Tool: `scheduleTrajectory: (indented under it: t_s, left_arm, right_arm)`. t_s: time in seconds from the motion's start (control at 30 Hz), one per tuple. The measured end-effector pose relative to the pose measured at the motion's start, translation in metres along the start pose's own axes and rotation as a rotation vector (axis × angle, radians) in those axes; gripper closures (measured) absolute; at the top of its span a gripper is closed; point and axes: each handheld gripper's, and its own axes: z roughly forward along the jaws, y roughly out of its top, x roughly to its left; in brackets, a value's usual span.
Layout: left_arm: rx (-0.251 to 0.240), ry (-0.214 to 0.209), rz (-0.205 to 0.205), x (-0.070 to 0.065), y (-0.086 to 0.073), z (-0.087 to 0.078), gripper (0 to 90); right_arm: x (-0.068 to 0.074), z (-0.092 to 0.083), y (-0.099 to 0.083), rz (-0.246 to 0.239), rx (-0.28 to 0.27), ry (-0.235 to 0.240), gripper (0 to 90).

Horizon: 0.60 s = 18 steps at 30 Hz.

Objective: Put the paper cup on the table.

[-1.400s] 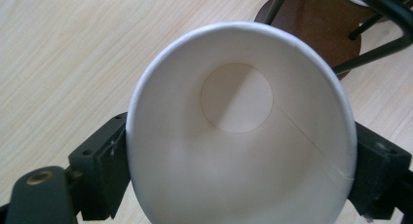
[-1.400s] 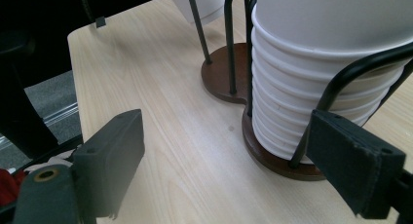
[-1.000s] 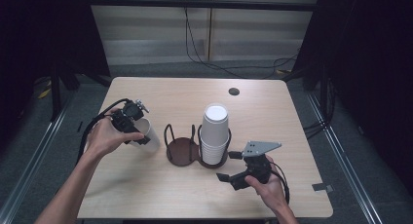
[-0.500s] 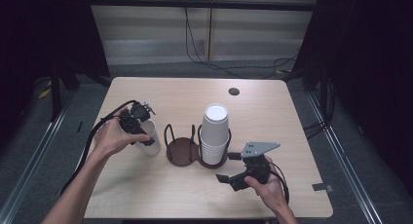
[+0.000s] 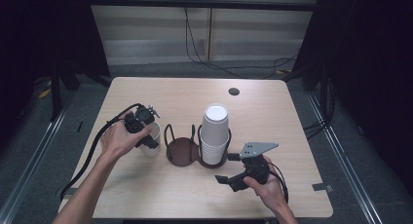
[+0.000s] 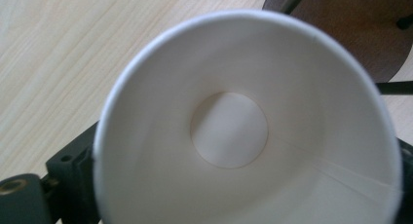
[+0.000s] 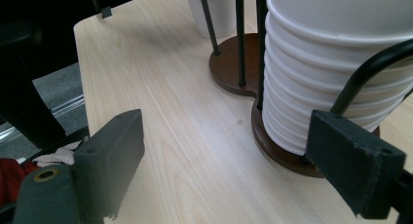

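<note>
Left of centre in the high view: single paper cup (image 5: 151, 142) upright on the table (image 5: 292, 117), just beside the holder's (image 5: 181, 151) empty ring. Left gripper (image 5: 146, 136) astride it, jaws just widened, likely letting go. Lower right: right gripper (image 5: 229, 177) wide open, empty, waiting near the stacked cups (image 5: 215, 136).

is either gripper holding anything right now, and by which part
The left gripper has a single white paper cup between its jaws at the rim, but they have just been opening, so it looks released. The right gripper holds nothing.
</note>
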Motion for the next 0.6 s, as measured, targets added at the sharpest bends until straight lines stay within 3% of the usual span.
scheduleTrajectory:
  t_s: [0.07,0.1,0.13,0.5,0.6]
  left_arm:
    - [0.01,0.003,-0.007,0.0,-0.002,0.002,7.1]
    - [0.007,-0.029,-0.002,0.001,-0.006,0.005,8.5]
    - [0.007,-0.029,-0.002,0.001,-0.006,0.005,9.5]
    - [-0.045,-0.068,-0.014,0.005,-0.024,0.008,8.9]
    - [-0.06,-0.083,-0.022,0.007,-0.03,0.006,13.7]
  right_arm:
    - [0.0,0.0,0.0,0.002,-0.001,-0.001,14.6]
    - [0.0,-0.001,0.0,0.004,-0.002,-0.003,14.6]
    - [0.0,-0.001,0.0,0.004,-0.002,-0.003,14.6]
    - [0.0,0.0,0.0,0.008,-0.001,-0.003,14.6]
    - [0.0,0.0,0.0,0.009,-0.004,-0.004,14.6]
